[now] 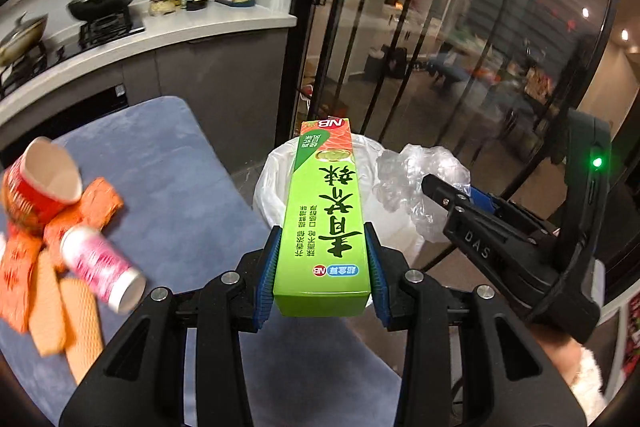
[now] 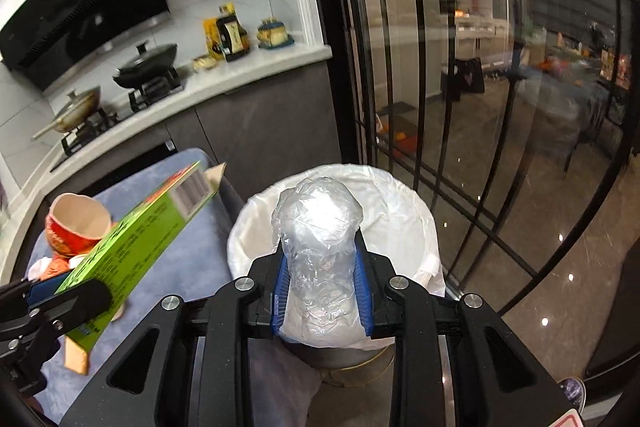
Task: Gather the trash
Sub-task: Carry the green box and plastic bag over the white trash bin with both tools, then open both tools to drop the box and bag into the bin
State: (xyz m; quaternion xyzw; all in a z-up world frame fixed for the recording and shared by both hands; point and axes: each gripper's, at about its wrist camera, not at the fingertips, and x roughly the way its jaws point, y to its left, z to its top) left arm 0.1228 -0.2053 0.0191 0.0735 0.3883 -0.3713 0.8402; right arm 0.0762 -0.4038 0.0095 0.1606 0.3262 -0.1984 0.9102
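Note:
My left gripper (image 1: 323,267) is shut on a long green carton (image 1: 326,211), whose far end reaches over the white-lined trash bin (image 1: 268,183). In the right wrist view the same green carton (image 2: 136,235) slants in from the left. My right gripper (image 2: 322,287) is shut on a crumpled wad of clear plastic film (image 2: 316,227), held above the mouth of the lined bin (image 2: 404,211). From the left wrist view, the right gripper (image 1: 444,199) holds that plastic wad (image 1: 408,179) just right of the carton.
On the blue-grey cloth-covered table (image 1: 160,163) lie a red paper cup (image 1: 38,183), a pink-and-white bottle (image 1: 102,269), orange wrappers (image 1: 96,203) and wafer pieces (image 1: 52,307). A kitchen counter (image 1: 192,23) with pans stands behind. Black-framed glass doors (image 2: 480,67) rise right of the bin.

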